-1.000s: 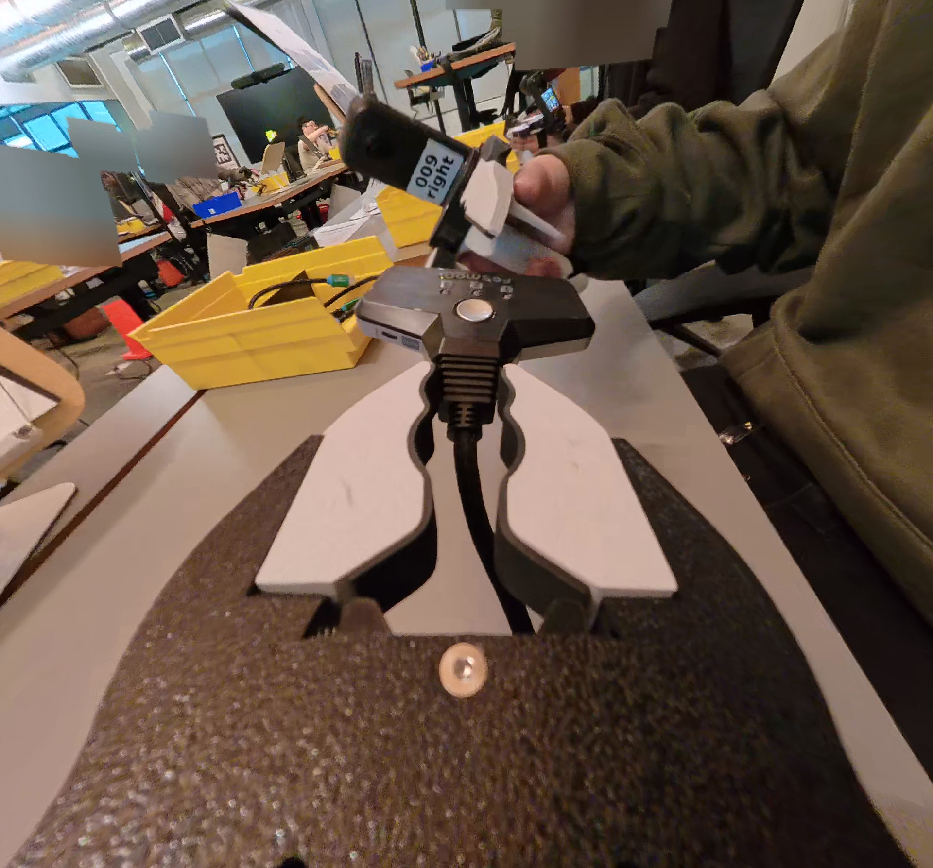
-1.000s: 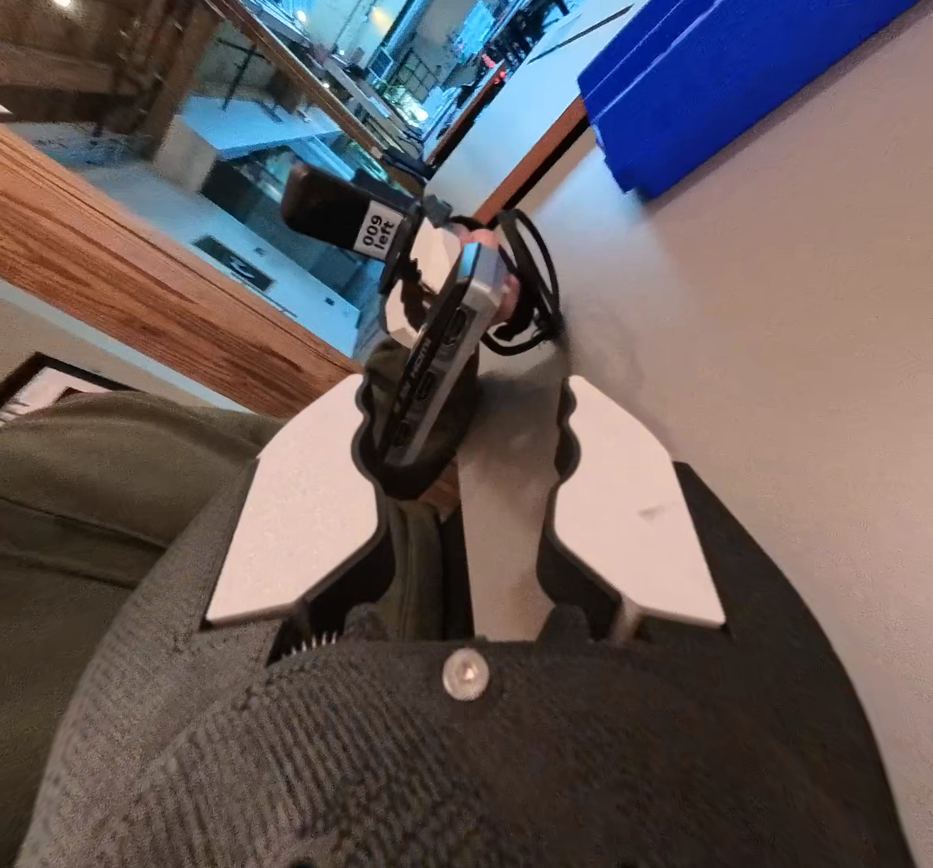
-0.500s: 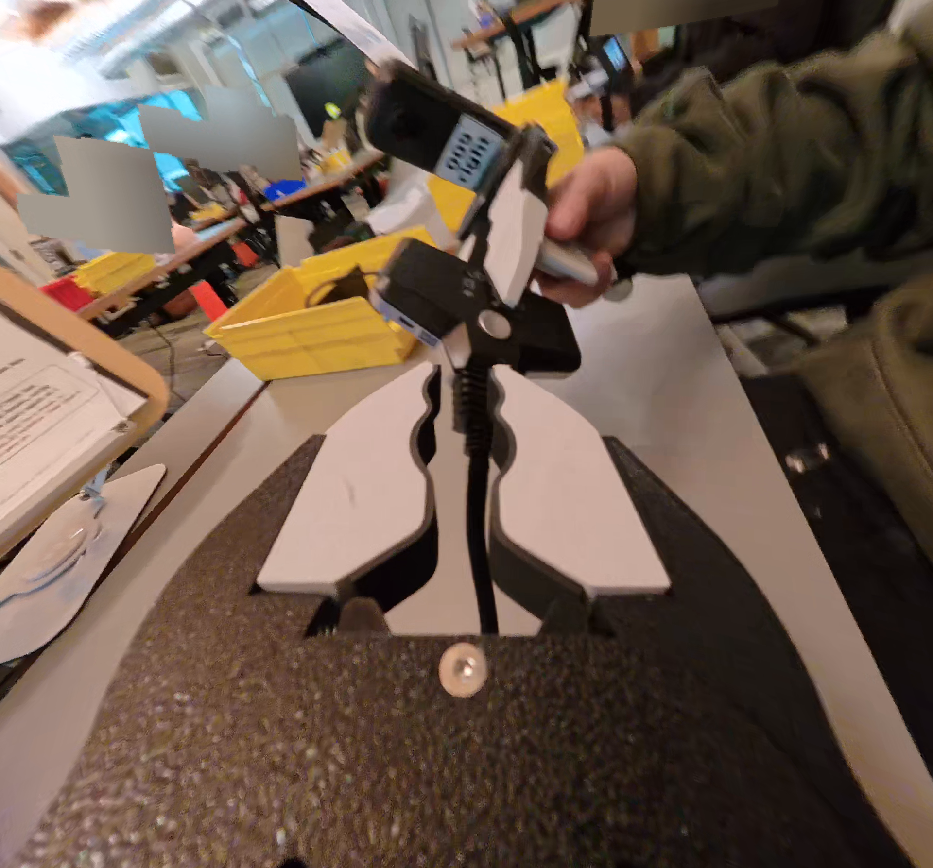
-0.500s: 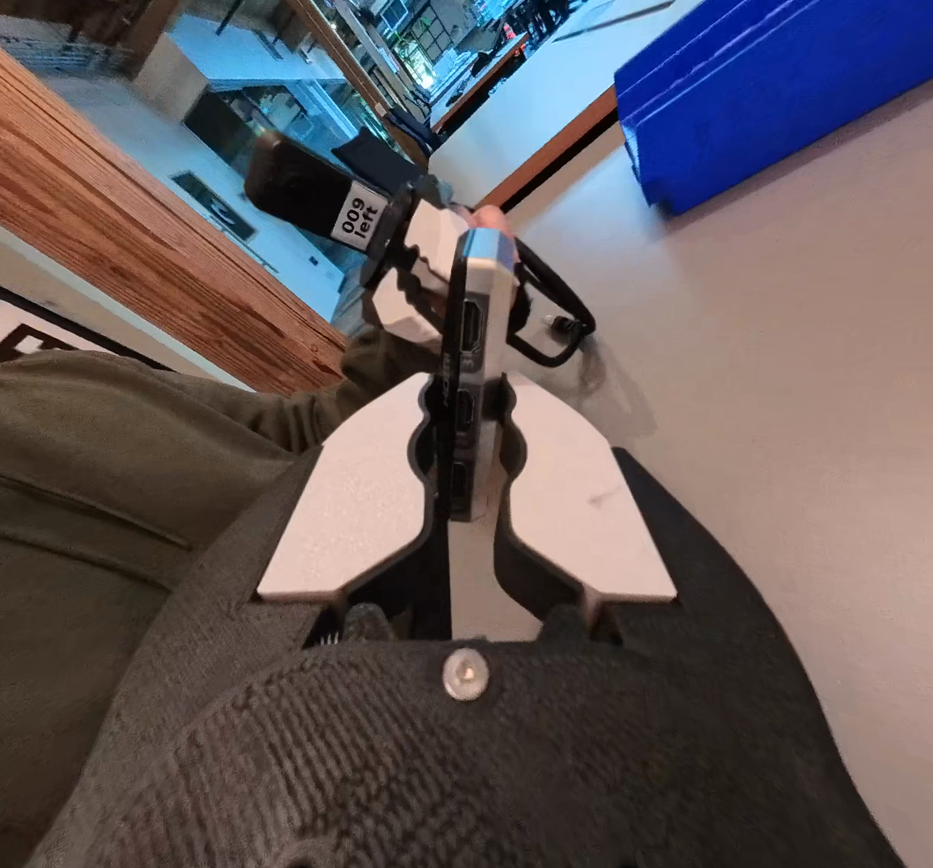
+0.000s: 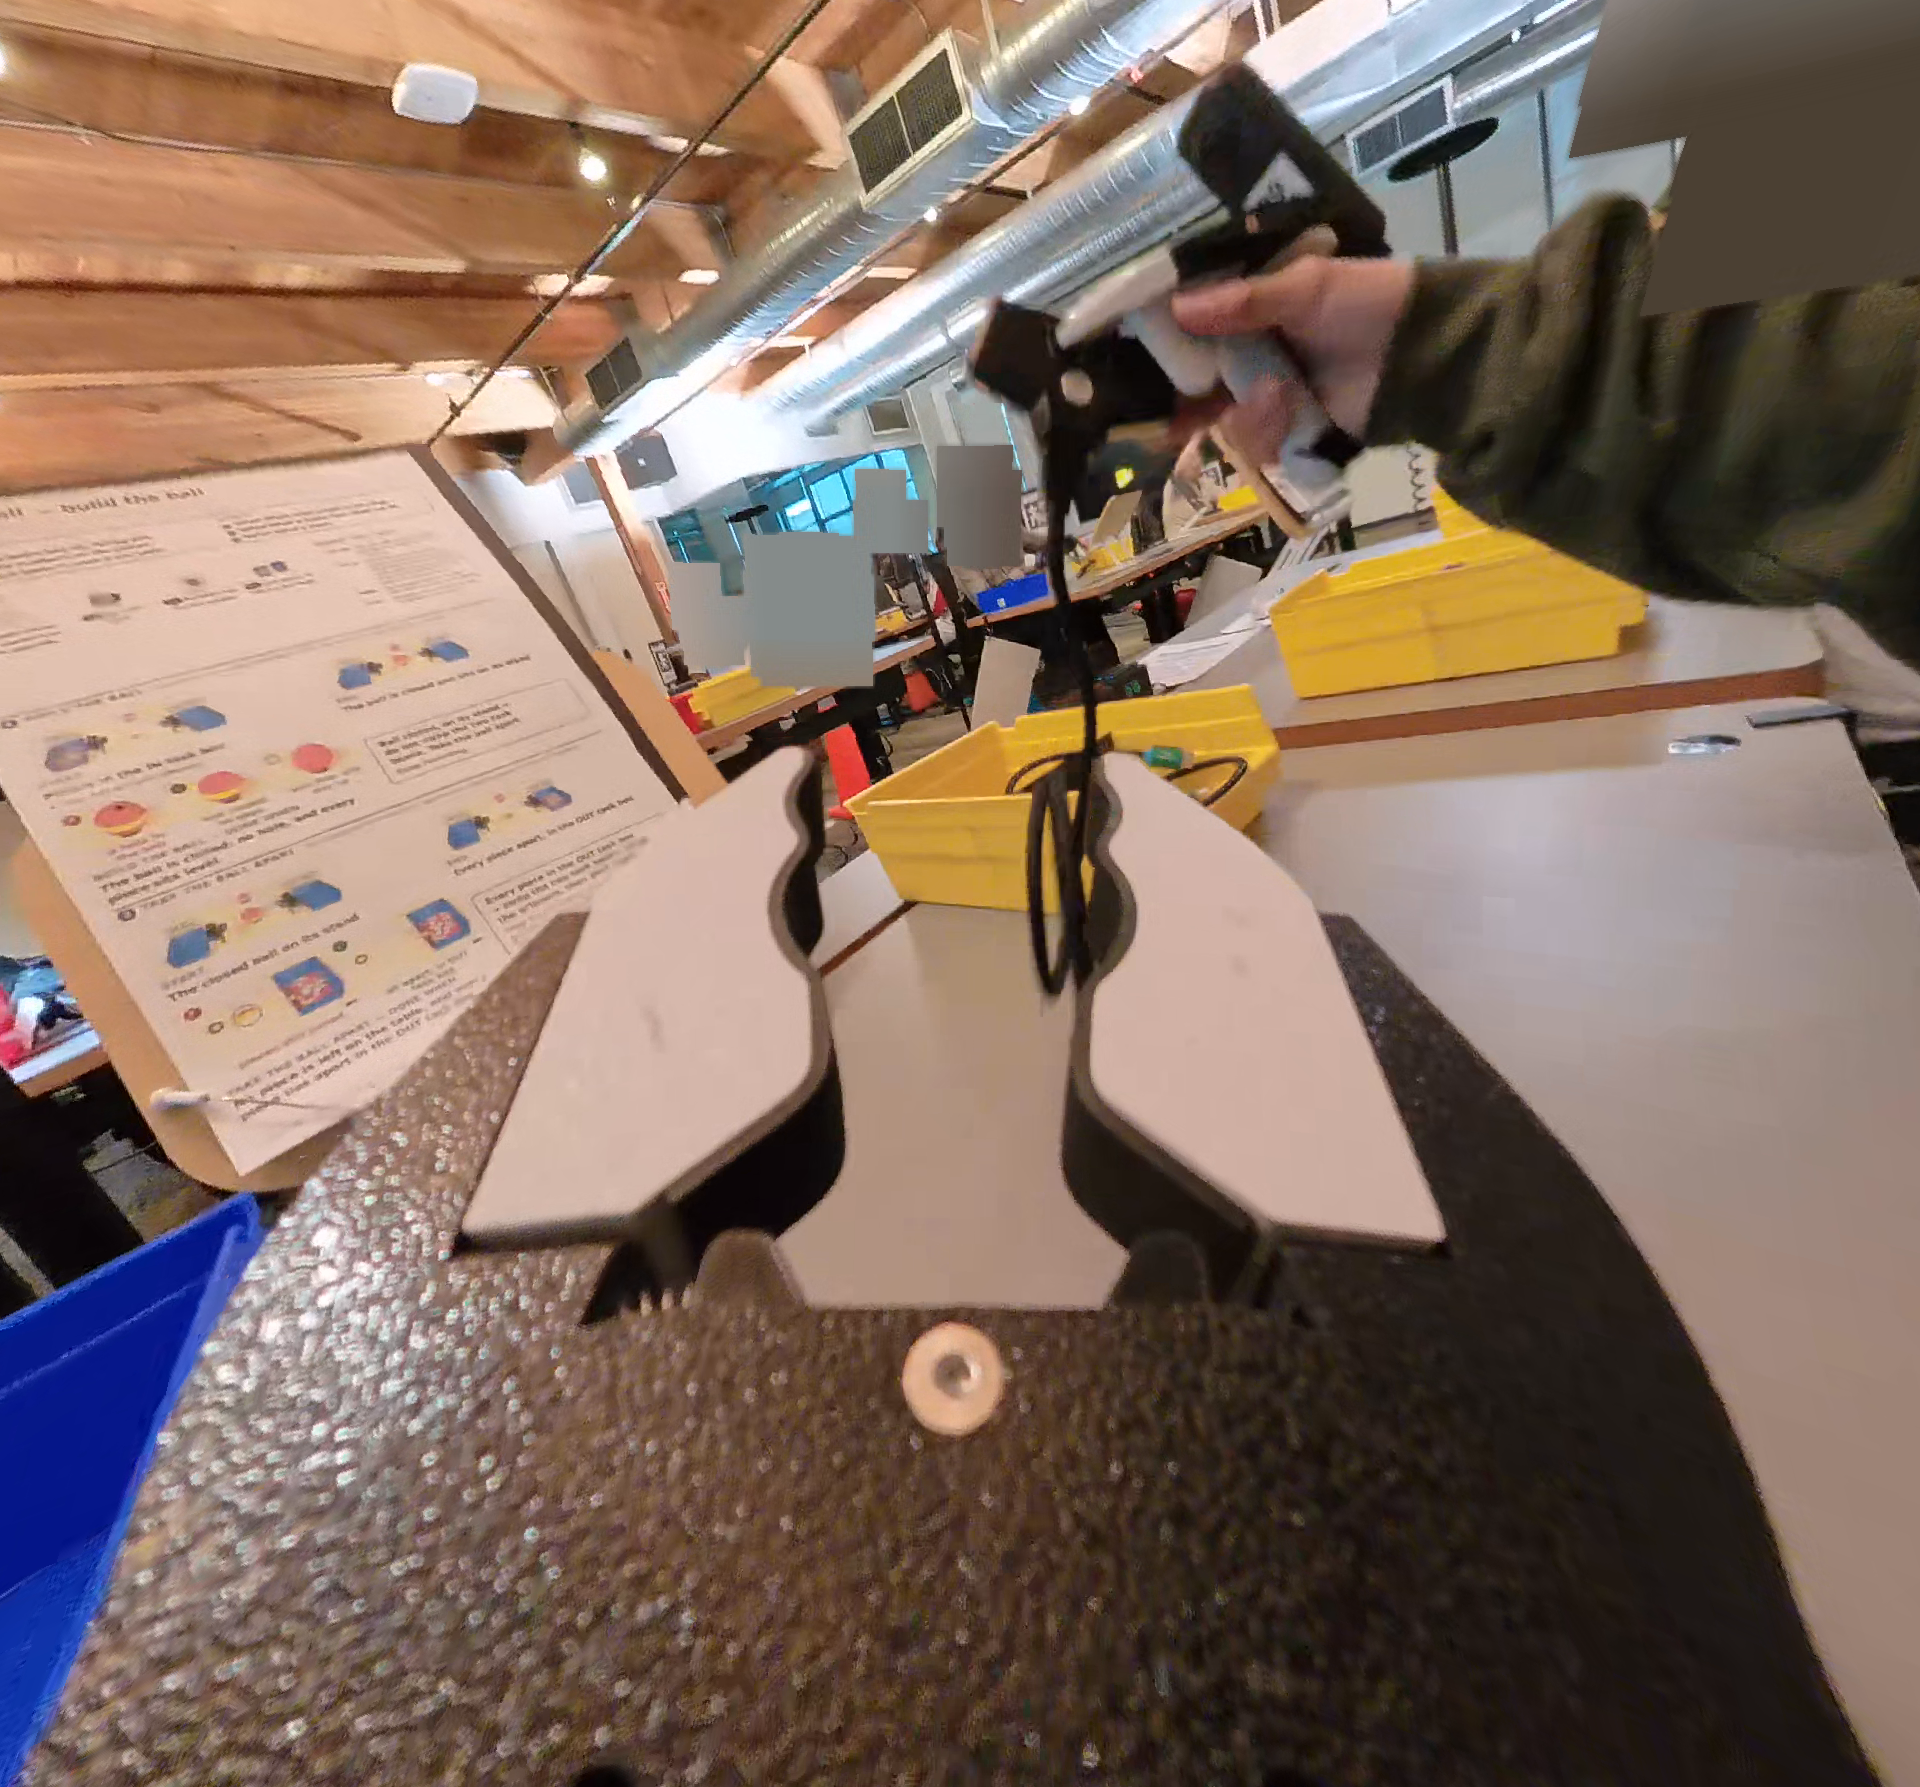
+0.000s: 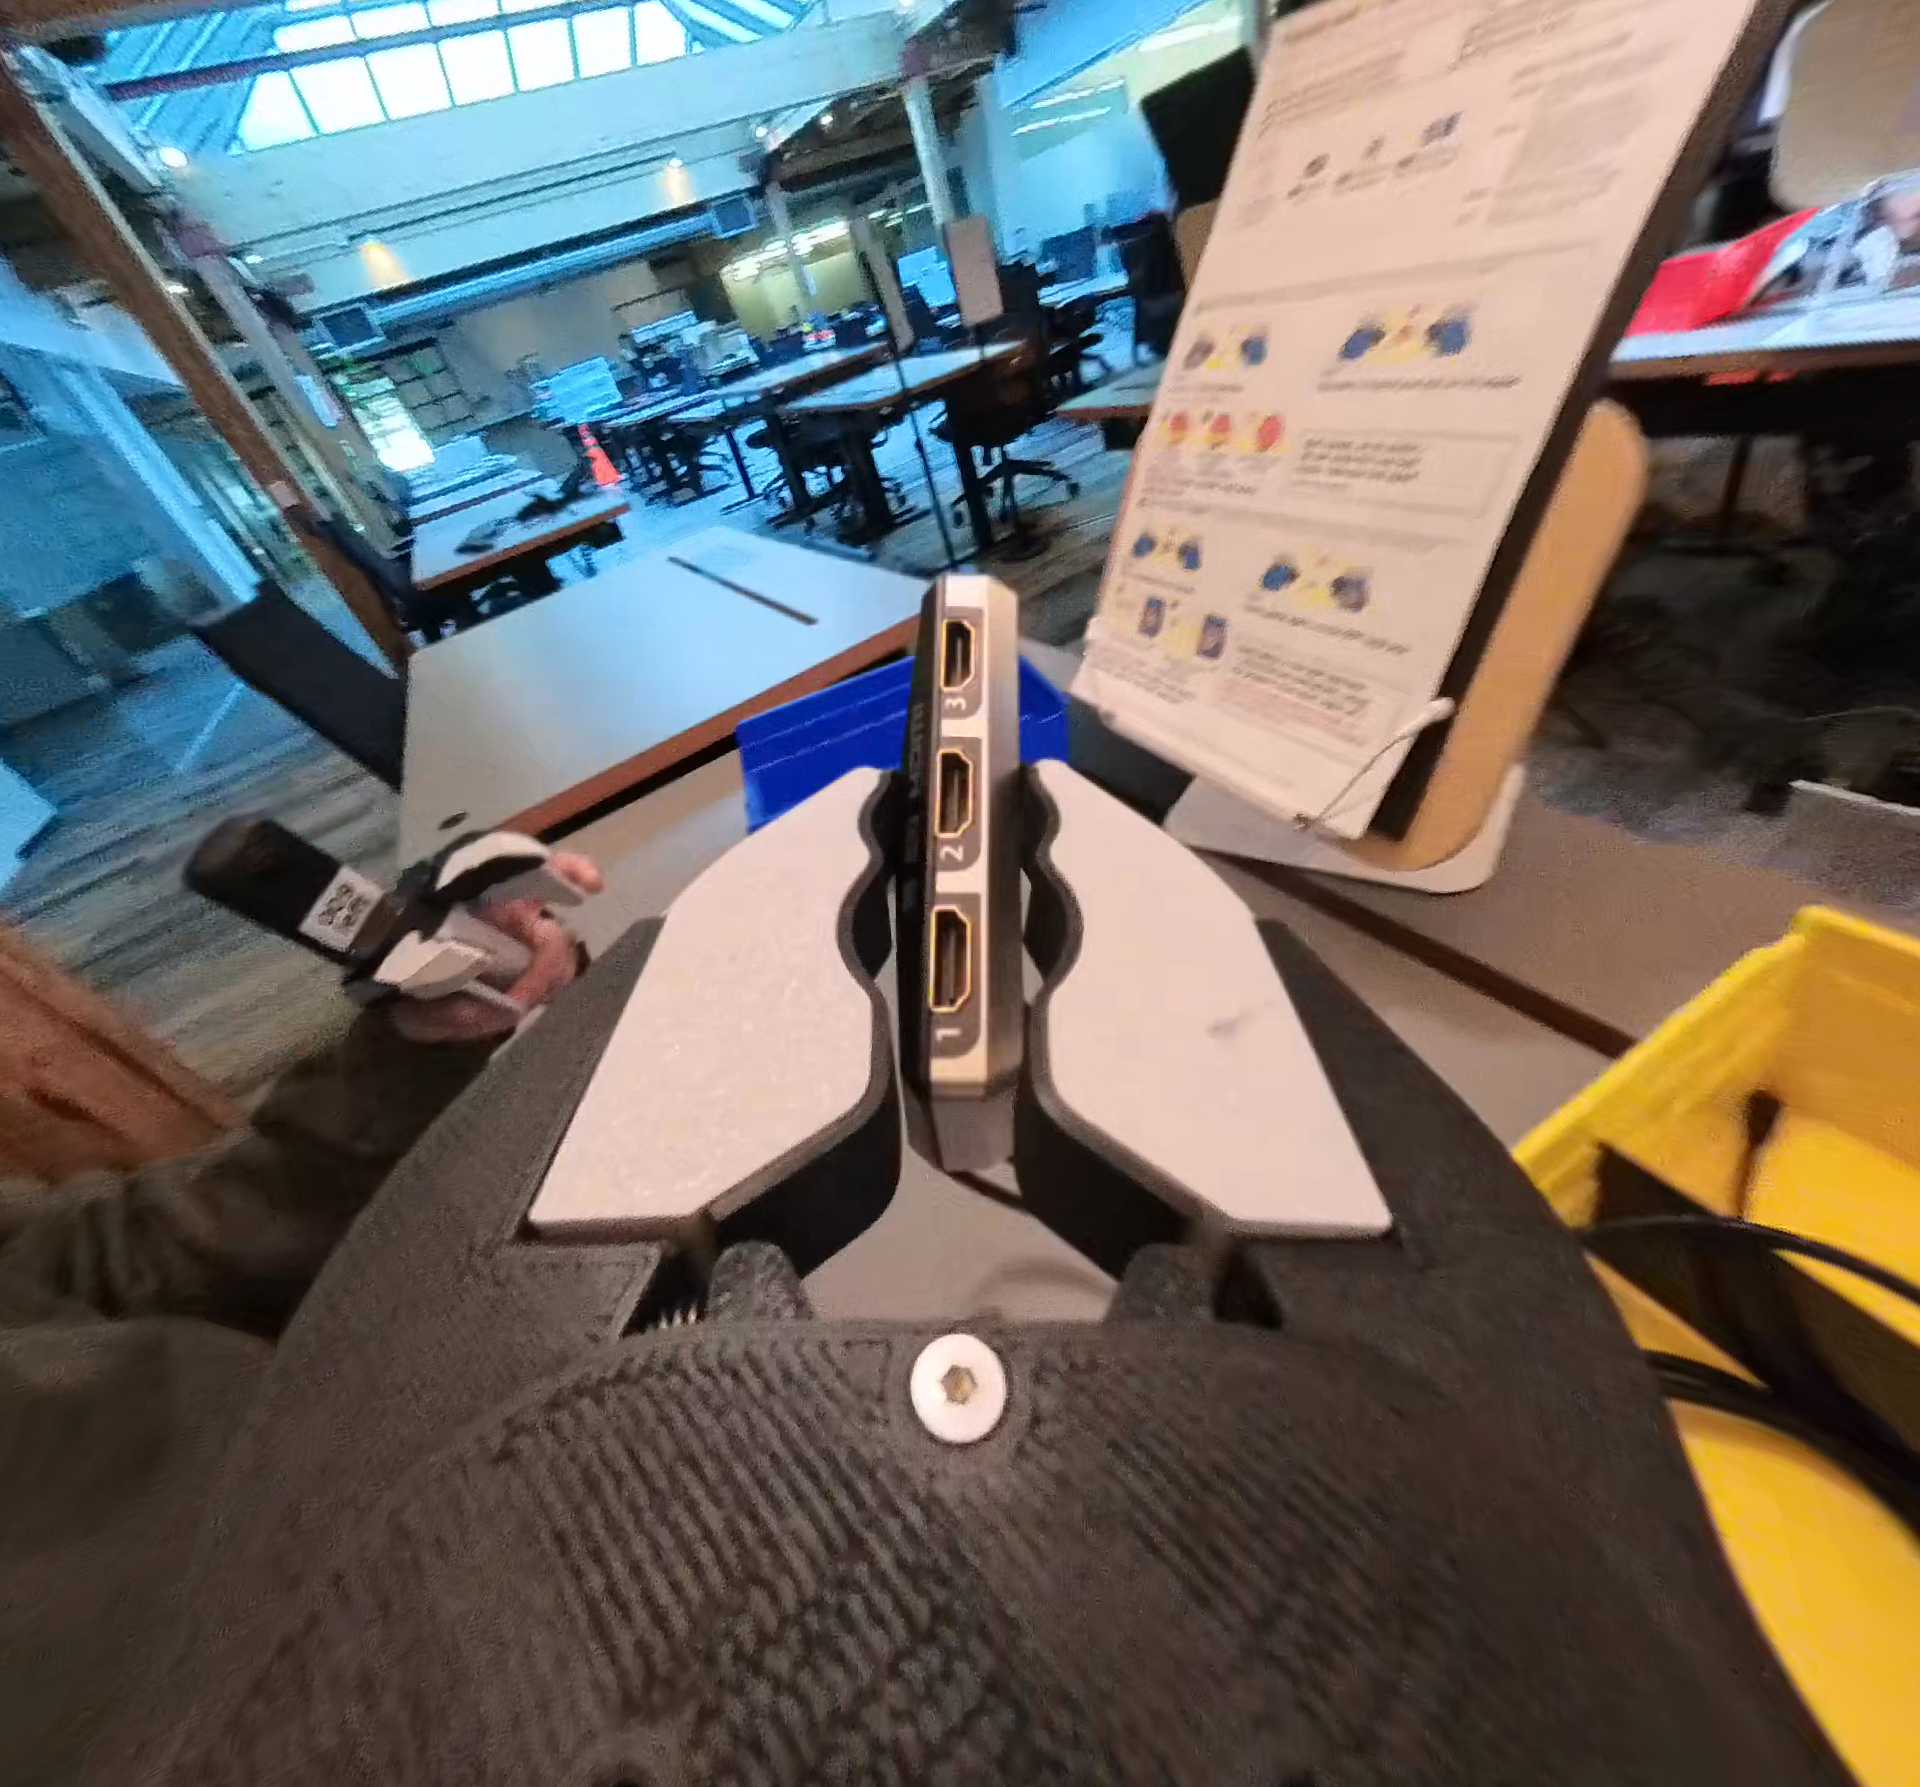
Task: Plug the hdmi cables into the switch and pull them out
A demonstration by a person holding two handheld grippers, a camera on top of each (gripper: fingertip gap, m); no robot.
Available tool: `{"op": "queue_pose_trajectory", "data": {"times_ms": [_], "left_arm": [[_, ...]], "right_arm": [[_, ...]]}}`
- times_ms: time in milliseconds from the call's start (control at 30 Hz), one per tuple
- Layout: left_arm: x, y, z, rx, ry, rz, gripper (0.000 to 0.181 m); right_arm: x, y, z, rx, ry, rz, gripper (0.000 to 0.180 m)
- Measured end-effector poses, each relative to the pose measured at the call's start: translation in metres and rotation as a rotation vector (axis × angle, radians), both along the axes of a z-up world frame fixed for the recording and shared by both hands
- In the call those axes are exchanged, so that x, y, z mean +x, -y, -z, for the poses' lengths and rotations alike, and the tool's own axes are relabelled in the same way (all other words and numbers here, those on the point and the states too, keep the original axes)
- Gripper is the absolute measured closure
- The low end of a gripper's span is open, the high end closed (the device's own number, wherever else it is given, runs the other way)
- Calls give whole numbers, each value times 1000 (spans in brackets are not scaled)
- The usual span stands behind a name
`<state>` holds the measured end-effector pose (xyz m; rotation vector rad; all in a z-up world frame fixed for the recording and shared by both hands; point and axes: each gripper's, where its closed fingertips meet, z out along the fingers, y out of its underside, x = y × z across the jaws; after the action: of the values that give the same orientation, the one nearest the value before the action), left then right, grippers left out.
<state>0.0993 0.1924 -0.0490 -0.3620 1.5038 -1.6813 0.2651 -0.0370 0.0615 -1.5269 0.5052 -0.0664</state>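
The left claw has let go of the cable and now gapes empty; the right claw, clamping the switch, lifted it high above the surface, ports free for plugging.

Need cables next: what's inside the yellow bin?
The yellow bin holds coiled black cables and a green-tipped connector. The left tool hides part of its inside.
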Motion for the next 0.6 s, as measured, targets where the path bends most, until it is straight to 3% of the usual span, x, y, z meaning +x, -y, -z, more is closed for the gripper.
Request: {"op": "queue_pose_trajectory", "data": {"times_ms": [133,333,500,600], "left_arm": [[14,1,27,17,-100,23,133],[27,6,56,35,-192,46,133],[32,10,73,44,-239,64,134],[35,14,81,46,-261,78,136]], "right_arm": [[54,41,-55,68,32,99,157],[101,61,-127,208,71,125,157],[168,87,-129,112,145,323,157],[201,91,-107,22,155,360,157]]}}
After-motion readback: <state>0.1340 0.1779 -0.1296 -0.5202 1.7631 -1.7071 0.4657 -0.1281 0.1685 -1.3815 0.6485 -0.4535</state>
